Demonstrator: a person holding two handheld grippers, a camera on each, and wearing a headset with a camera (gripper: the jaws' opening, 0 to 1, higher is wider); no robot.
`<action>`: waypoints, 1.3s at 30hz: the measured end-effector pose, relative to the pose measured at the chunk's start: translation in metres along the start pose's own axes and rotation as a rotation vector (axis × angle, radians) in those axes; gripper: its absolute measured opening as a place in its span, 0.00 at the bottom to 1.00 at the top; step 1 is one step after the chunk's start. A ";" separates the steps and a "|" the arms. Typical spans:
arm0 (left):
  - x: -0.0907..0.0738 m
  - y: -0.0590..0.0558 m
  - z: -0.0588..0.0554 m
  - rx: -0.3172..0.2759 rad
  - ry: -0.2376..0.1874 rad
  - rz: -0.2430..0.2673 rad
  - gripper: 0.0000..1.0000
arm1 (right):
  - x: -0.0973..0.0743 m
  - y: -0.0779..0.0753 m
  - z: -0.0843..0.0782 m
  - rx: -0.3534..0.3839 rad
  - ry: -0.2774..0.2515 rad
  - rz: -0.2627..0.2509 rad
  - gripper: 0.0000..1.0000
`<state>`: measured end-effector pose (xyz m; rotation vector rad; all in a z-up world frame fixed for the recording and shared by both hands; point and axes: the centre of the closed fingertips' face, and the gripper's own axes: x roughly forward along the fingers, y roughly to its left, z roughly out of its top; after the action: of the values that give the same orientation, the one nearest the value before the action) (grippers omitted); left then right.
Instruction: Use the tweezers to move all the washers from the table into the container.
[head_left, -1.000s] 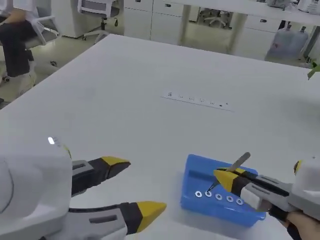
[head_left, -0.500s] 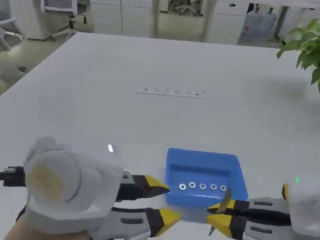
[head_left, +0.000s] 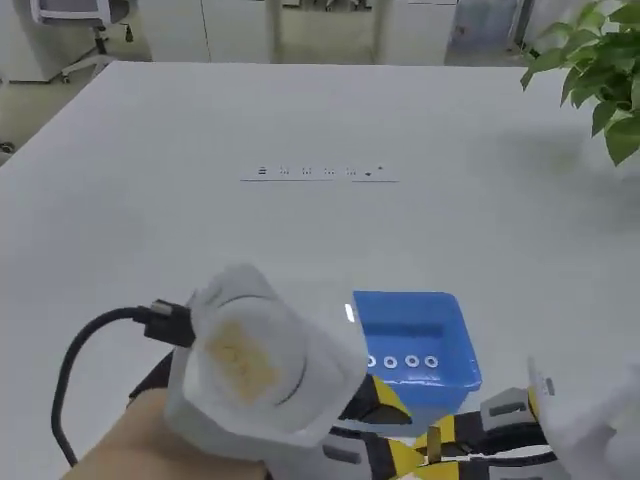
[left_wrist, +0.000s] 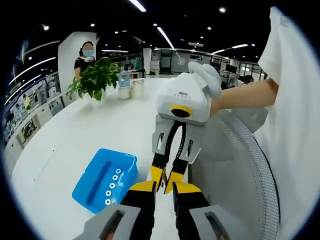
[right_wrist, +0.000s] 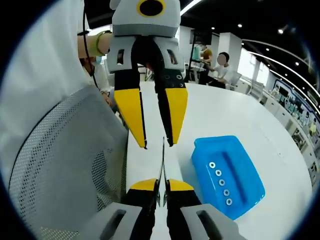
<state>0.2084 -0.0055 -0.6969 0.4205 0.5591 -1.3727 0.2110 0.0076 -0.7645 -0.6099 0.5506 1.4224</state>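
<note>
In the right gripper view, the right gripper's (right_wrist: 162, 187) yellow fingers (right_wrist: 146, 186) sit at the bottom centre of the frame, pressed together on the tweezers (right_wrist: 163, 165). The thin metal blades of the tweezers rise straight up from between them. Above the tweezers' tip, the left gripper (right_wrist: 157, 144) hangs down from the top of the frame with its two yellow fingers apart and a clear gap between their tips. Those tips sit on either side of the tweezers' tip, and whether they touch it cannot be told.

In the left gripper view the two grippers face each other nose to nose at lower centre.

The blue container (right_wrist: 227, 175) rests on the white bench (right_wrist: 210, 112) at lower right of the right gripper view, just beside the grippers. Five washers (right_wrist: 222, 183) lie in a row inside it, along its floor. In the head view the container is at lower centre, behind the grippers, with four of the washers visible.

A grey mesh chair back (right_wrist: 65, 170) is at lower left in the right gripper view, and a leafy plant (head_left: 590, 70) stands at the upper right of the head view.
</note>
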 end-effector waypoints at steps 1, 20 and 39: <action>0.000 -0.001 0.001 0.011 0.004 -0.006 0.04 | 0.000 0.001 -0.001 -0.009 0.007 0.003 0.03; 0.011 0.007 -0.035 0.086 0.172 0.002 0.00 | 0.018 -0.005 -0.019 -0.050 0.085 -0.033 0.05; 0.020 0.015 -0.104 0.055 0.387 0.010 0.00 | -0.091 -0.031 -0.016 0.432 -0.239 -0.485 0.32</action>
<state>0.2120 0.0422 -0.7929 0.7412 0.8344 -1.3053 0.2351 -0.0712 -0.7128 -0.1990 0.4603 0.8645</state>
